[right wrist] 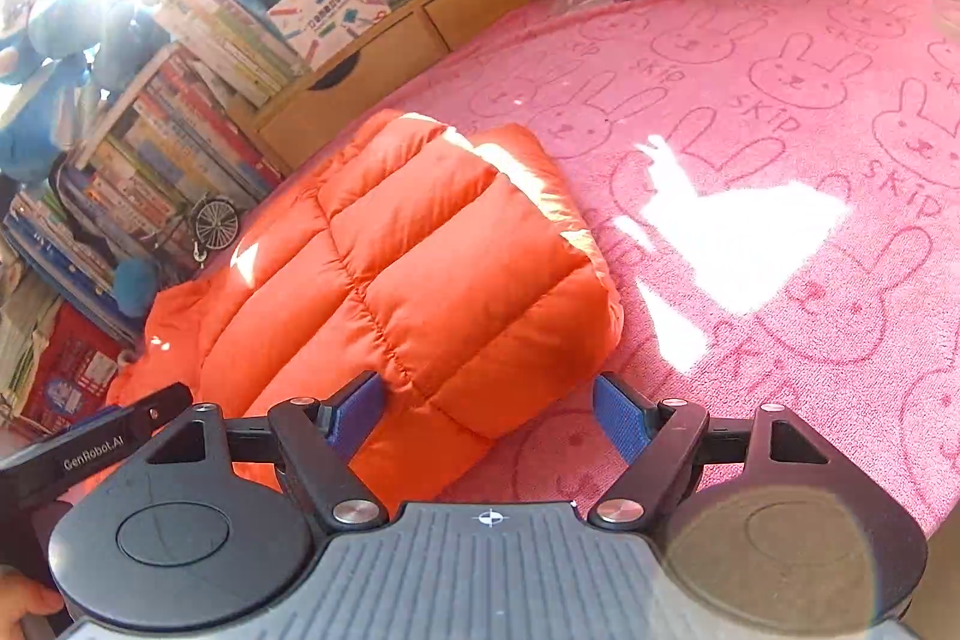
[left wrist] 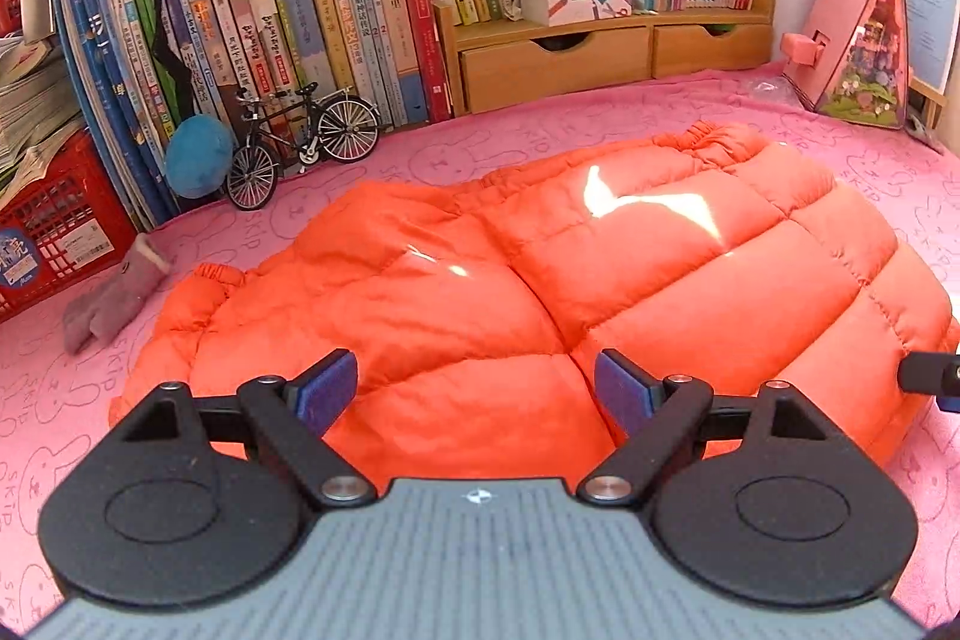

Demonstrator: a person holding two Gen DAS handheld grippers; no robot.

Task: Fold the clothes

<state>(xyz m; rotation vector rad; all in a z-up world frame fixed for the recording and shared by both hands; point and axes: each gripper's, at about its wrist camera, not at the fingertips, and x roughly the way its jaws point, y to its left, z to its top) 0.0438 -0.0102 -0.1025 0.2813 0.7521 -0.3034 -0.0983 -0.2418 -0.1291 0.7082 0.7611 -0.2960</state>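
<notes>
An orange quilted puffer jacket lies folded over on the pink rabbit-print cloth, one cuffed sleeve end at its left. My left gripper hangs over the jacket's near edge, jaws wide apart, nothing pressed between the blue pads. In the right wrist view the same jacket fills the left half, its folded edge toward the right. My right gripper is open over the jacket's near right corner, pads clear of the fabric. The left tool's black body shows at the lower left.
Books and wooden drawers line the back. A model bicycle, blue plush toys, a red crate and a grey cloth piece sit at the left. A pink playhouse box stands at the back right.
</notes>
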